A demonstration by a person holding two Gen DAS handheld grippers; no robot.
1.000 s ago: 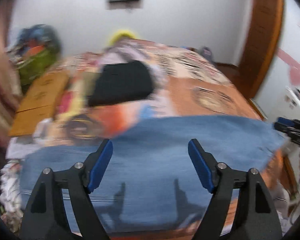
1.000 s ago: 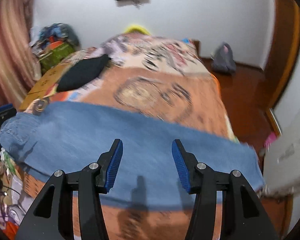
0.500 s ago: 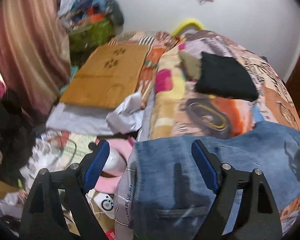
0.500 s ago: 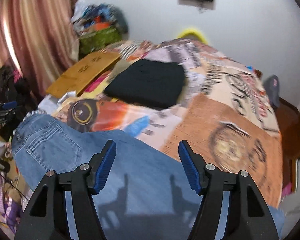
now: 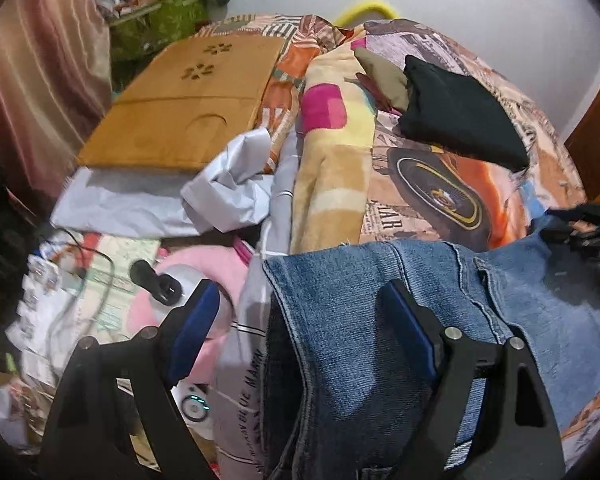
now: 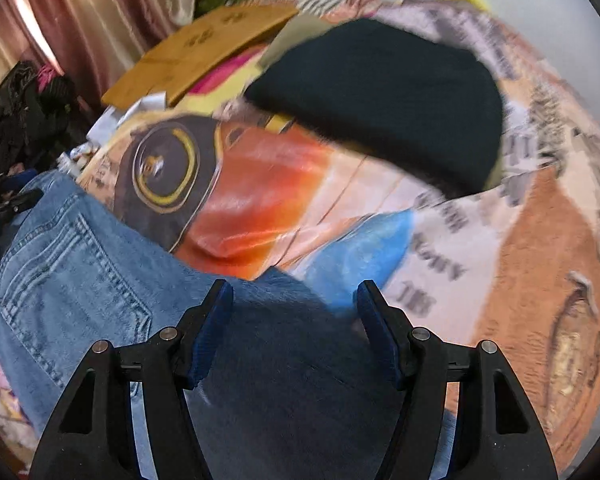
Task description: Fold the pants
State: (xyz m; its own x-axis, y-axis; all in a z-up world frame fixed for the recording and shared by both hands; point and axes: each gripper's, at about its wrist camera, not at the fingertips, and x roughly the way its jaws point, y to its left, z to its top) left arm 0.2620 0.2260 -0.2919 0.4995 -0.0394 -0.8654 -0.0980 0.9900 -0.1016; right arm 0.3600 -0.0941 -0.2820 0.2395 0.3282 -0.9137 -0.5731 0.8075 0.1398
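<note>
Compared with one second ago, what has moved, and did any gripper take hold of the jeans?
Both grippers swung toward the waist end of the jeans. The left gripper now straddles the waistband edge; the right gripper came lower, beside the back pocket. Neither took hold: both jaws are as wide open as before. The jeans and the black cloth stayed in place on the bed.

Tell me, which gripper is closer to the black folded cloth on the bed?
Right, probably. The right gripper hangs open over the jeans with the black cloth just ahead. The left gripper is open at the jeans' waist end, the cloth far off to its right.
</note>
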